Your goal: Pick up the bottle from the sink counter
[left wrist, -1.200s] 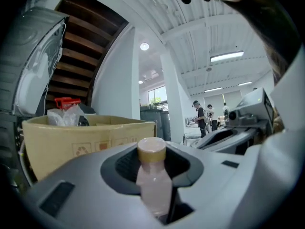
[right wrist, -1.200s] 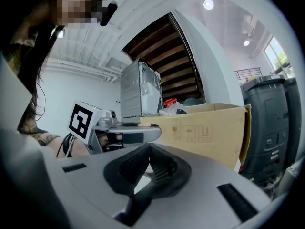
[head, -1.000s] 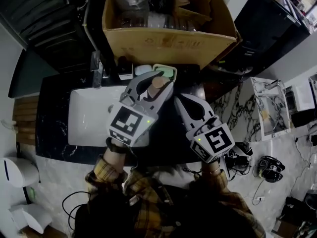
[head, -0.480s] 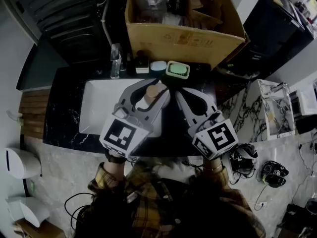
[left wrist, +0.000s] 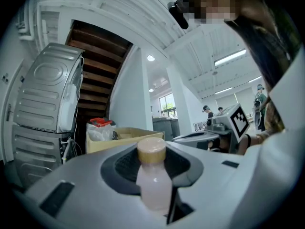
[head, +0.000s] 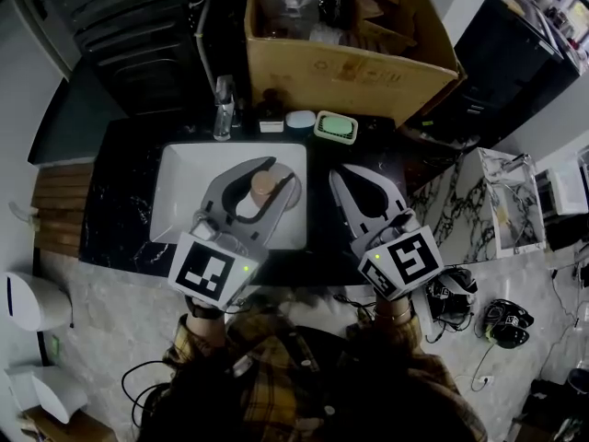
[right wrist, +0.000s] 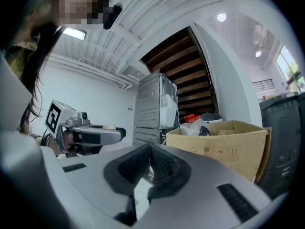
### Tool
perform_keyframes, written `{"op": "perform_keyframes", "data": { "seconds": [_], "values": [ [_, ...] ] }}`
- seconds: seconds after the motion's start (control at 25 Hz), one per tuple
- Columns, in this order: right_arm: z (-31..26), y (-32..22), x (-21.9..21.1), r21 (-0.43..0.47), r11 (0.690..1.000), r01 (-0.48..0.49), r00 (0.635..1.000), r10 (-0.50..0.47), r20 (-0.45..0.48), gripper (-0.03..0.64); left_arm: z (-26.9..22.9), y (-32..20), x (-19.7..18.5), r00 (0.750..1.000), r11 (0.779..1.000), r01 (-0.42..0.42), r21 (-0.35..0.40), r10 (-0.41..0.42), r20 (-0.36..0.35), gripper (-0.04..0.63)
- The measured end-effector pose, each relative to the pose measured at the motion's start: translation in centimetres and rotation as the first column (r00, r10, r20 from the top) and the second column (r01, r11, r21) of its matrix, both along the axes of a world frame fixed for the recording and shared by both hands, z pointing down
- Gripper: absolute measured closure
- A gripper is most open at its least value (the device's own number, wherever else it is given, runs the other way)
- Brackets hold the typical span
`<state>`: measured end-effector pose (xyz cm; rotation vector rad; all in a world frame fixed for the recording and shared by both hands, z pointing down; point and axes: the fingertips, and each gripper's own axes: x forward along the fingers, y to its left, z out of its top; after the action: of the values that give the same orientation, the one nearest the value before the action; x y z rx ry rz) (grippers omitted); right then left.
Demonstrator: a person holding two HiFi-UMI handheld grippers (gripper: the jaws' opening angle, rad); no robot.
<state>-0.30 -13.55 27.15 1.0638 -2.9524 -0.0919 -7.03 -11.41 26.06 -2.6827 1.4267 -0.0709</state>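
Left of centre in the head view, over the white sink (head: 182,187), my left gripper (head: 280,169) clamps the pale, tan-capped bottle (head: 258,193), jaws partly spread around its body. Right of centre, above the dark counter (head: 115,212), my right gripper (head: 343,173) has its jaws pressed together, holding nothing.

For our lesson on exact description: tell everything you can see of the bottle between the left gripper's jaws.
The bottle is small, with a pale pinkish-white, translucent-looking plastic body and a round tan cap. It stands upright in the left gripper, whose dark ribbed pads press its body from both sides, with the cap clear above them. In the head view it appears over the white sink. Nothing else is seen touching it.
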Motion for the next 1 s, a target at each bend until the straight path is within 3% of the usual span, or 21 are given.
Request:
{"op": "perform_keyframes", "data": {
  "seconds": [0.52, 0.68, 1.0],
  "values": [
    [1.0, 0.0, -1.2, -0.004, 1.0, -0.013, 1.0, 0.013, -0.018, 0.6, 0.7, 1.0, -2.5, 0.999, 1.0, 0.021, 0.016, -0.02, -0.047, 0.465],
    [1.3, -0.2, -1.8, -0.008, 1.0, -0.004, 0.999, 0.004, -0.033, 0.6, 1.4, 1.1, -3.0, 0.998, 0.999, 0.035, -0.032, -0.036, -0.048, 0.465],
    [1.3, -0.3, -2.4, -0.004, 1.0, 0.013, 0.998, -0.013, -0.058, 0.601, 1.8, 0.7, -3.2, 0.997, 0.998, 0.03, -0.049, -0.034, -0.071, 0.465]
  ]
}}
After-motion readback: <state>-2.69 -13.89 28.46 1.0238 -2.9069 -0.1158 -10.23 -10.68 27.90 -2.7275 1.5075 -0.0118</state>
